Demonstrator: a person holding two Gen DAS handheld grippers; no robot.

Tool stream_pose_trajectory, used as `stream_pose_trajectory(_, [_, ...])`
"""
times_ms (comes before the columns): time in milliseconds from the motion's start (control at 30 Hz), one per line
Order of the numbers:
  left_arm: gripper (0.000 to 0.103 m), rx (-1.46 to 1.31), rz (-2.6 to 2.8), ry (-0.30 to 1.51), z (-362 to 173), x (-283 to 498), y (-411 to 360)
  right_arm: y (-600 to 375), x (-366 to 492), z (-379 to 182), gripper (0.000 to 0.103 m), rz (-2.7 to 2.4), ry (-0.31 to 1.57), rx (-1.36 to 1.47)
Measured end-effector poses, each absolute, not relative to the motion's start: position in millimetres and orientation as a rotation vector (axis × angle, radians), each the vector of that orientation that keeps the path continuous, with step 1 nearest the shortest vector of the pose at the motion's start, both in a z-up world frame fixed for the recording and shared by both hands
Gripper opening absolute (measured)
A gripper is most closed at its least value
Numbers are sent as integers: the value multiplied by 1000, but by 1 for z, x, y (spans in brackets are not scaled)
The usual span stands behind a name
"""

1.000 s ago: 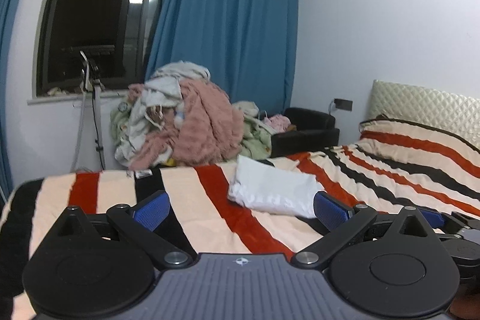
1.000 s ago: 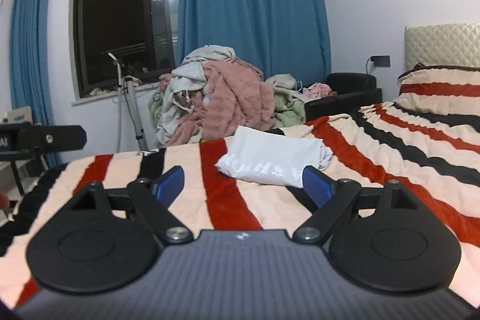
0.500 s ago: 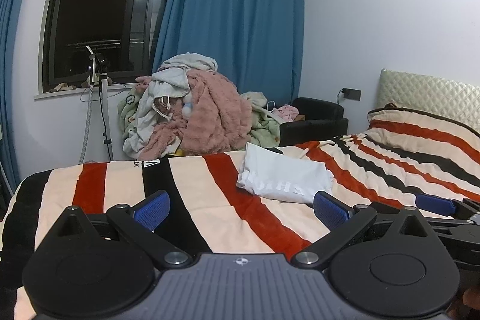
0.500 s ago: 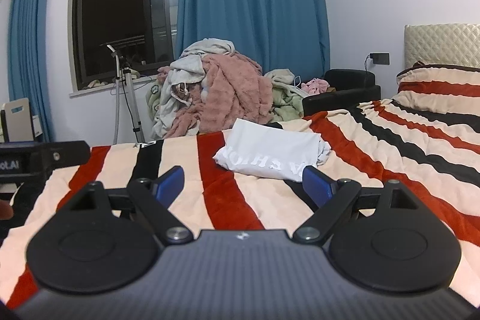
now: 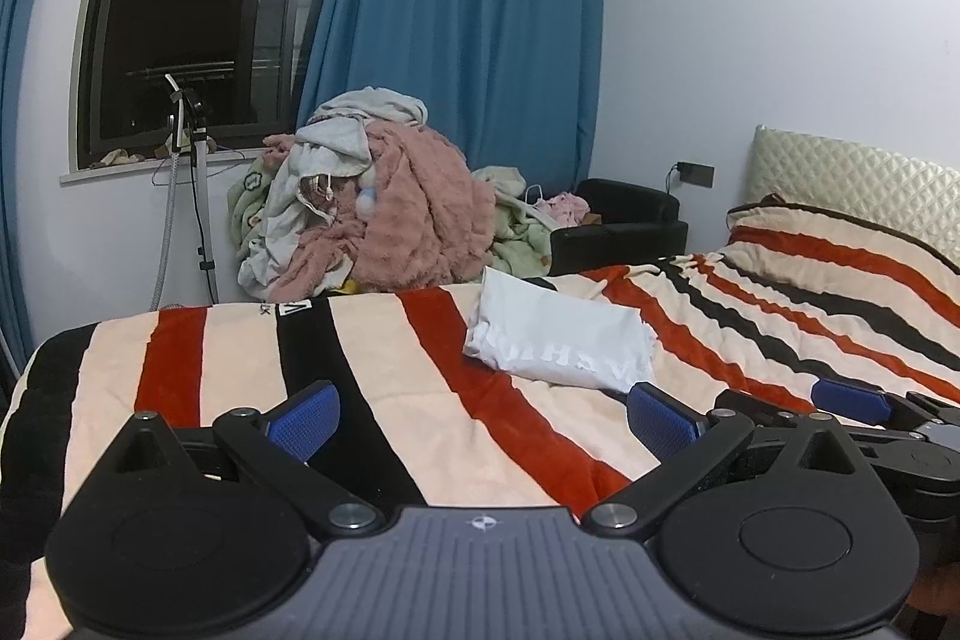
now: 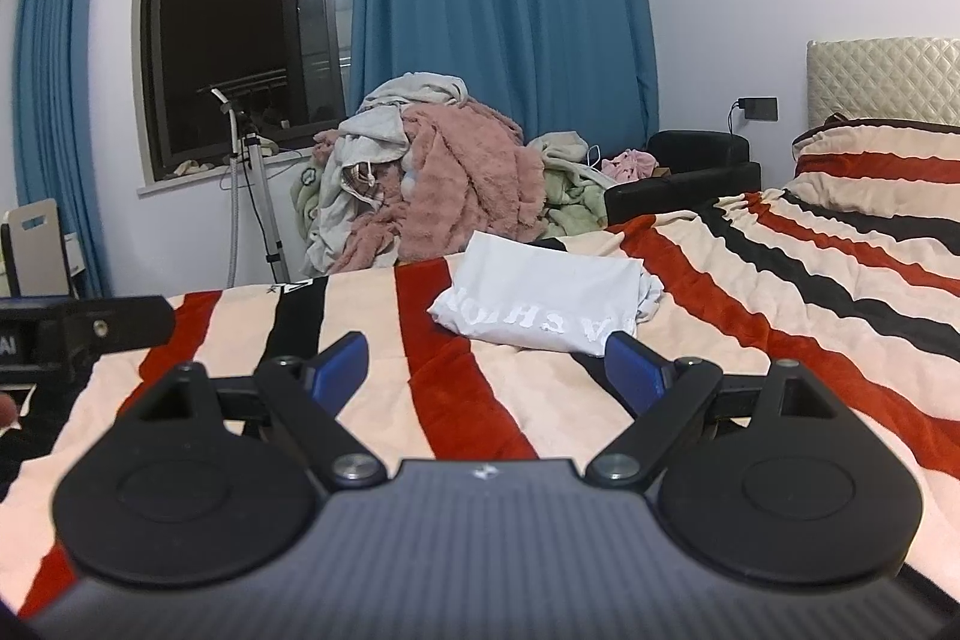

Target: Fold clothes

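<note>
Striped bed blanket (image 5: pixel 384 340) filling the lower view, red, black and cream. Behind its far edge, big heap of unfolded clothes (image 5: pixel 384 214), blue curtain (image 5: pixel 468 40), dark window (image 5: pixel 198 4). On the blanket, beyond both claws, folded white shirt (image 6: pixel 540 298), nothing blocking it. Left gripper (image 5: pixel 483 415) spread wide, empty. Right gripper (image 6: pixel 486 361) also wide, empty.

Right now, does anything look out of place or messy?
Yes: an unfolded heap of clothes sits piled beyond the bed under the window. The white shirt lies folded on the bed, a little cloth bunched at its right end. Both grippers are open, empty.
</note>
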State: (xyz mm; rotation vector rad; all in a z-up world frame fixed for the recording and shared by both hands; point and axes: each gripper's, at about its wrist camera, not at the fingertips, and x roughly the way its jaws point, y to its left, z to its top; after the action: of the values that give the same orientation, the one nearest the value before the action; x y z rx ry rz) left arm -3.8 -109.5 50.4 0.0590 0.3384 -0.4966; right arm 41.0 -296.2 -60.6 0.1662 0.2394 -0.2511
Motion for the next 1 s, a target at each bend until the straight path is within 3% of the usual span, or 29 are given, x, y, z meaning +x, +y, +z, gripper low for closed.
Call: stream_pose_trajectory(1000, [103,65,-487,339,44,-4,-112,-299,41,-63,87,-252,247,175])
